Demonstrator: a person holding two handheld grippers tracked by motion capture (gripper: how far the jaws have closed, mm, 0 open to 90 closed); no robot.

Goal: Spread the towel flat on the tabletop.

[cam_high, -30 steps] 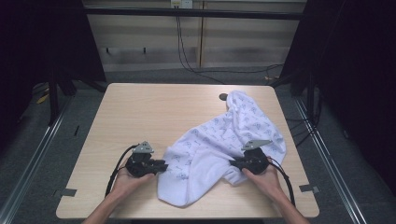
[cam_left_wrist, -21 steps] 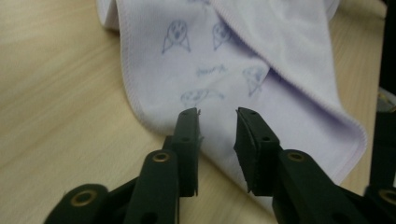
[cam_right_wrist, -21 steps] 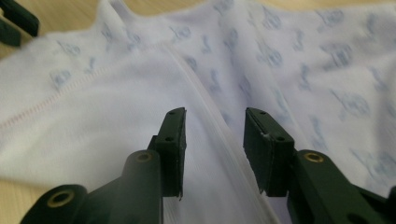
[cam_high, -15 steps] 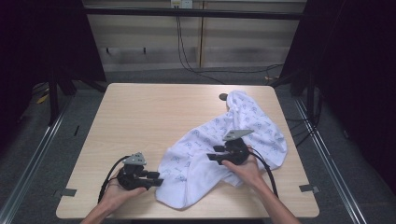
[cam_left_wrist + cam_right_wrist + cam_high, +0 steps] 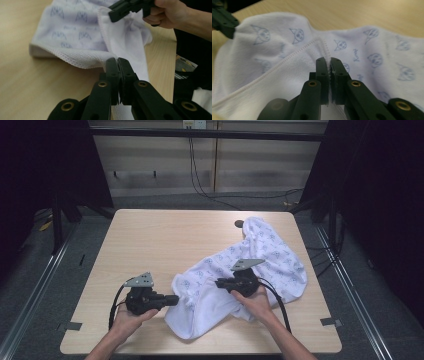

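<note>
My left gripper [image 5: 118, 65] had just closed on the hemmed edge of the towel [image 5: 260, 265], and my right gripper [image 5: 329, 65] had just closed on a stitched edge further in; both sets of jaws stood nearly together with cloth pinched between them. The towel lay crumpled from the near middle towards the far right of the table [image 5: 150, 235]. It looked soft, light and limp, so I judged the hems the firmest places to hold.

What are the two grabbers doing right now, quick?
Left gripper: just closed, pinching the hemmed edge of the white towel.
Right gripper: just closed, pinching another hem of the same towel.
</note>
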